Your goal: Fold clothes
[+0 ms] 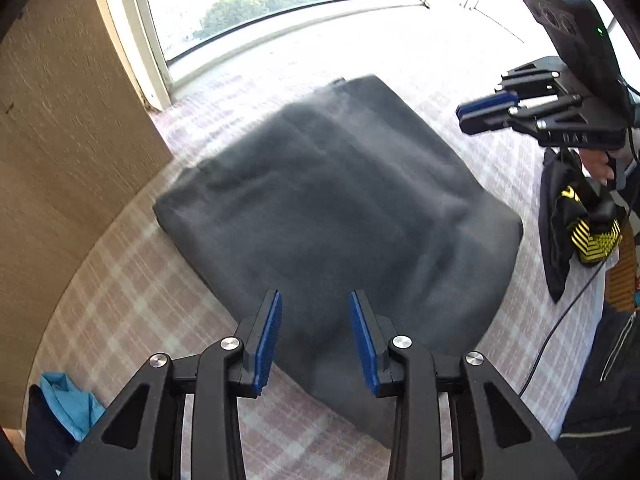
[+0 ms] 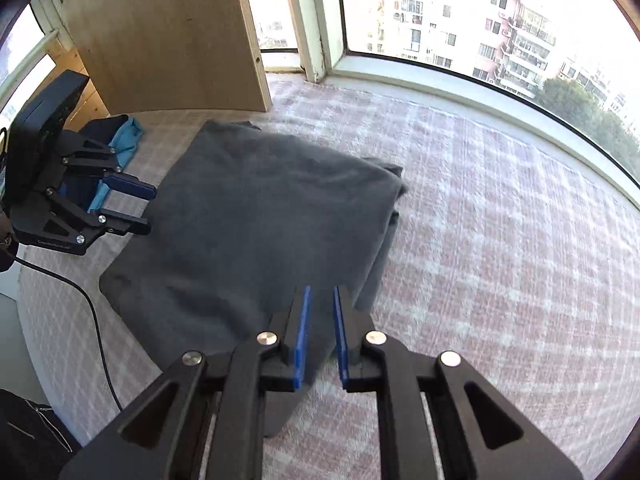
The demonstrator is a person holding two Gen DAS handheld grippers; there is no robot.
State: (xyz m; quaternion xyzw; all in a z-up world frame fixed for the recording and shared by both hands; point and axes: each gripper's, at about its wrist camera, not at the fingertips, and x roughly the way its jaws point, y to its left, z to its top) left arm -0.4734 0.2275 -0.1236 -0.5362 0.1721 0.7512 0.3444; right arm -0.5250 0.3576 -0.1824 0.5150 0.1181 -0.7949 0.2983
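A dark grey garment lies folded into a thick rectangle on a pink plaid bed cover. My left gripper hangs over the garment's near edge, open, its blue pads apart with nothing between them. In the right wrist view the same grey garment fills the middle. My right gripper hovers above its near right corner, open by a narrow gap that holds no cloth. Each gripper shows in the other's view: the right gripper at the upper right, the left gripper at the garment's left side.
A wooden panel stands at the bed's left. A light blue cloth lies beside it. A black garment with a yellow pattern hangs by a person's hand. A black cable trails over the bed edge. Windows ring the far side.
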